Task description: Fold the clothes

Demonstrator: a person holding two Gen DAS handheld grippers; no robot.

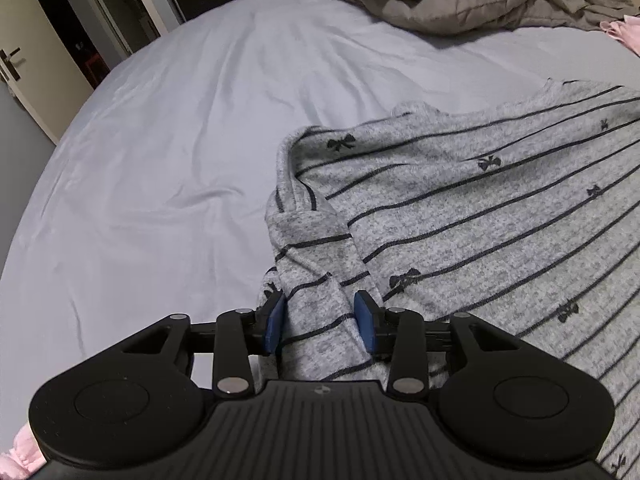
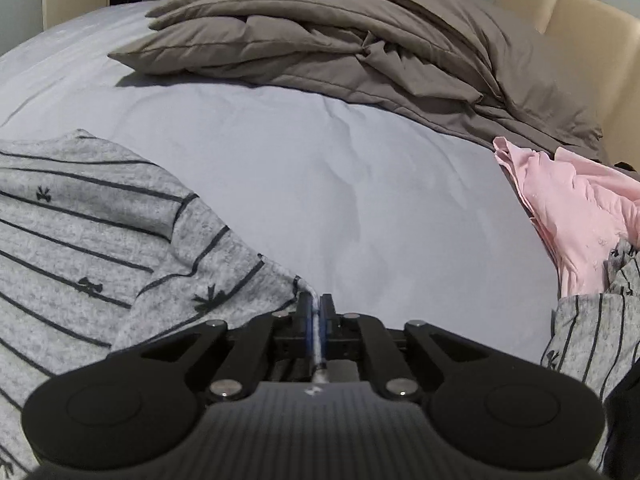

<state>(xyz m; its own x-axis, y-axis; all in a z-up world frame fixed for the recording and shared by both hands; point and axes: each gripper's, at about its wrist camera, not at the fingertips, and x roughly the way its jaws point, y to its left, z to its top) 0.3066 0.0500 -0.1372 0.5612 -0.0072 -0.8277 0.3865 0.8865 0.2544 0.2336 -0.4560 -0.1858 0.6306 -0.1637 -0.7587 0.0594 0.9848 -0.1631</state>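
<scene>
I had the right gripper (image 2: 316,308) clamped on the sweater's (image 2: 80,240) edge, its body lying leftward on the bed (image 2: 320,184). My left gripper (image 1: 320,316) stood parted around a bunched sleeve (image 1: 316,280), apparently unpinched.

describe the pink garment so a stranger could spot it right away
Start at the rumpled brown duvet heaped at the far end of the pale blue bed sheet. Just below its right end lies the pink garment, crumpled. It is the only plain pink cloth; the clothes beside it are grey with dark stripes.
</scene>
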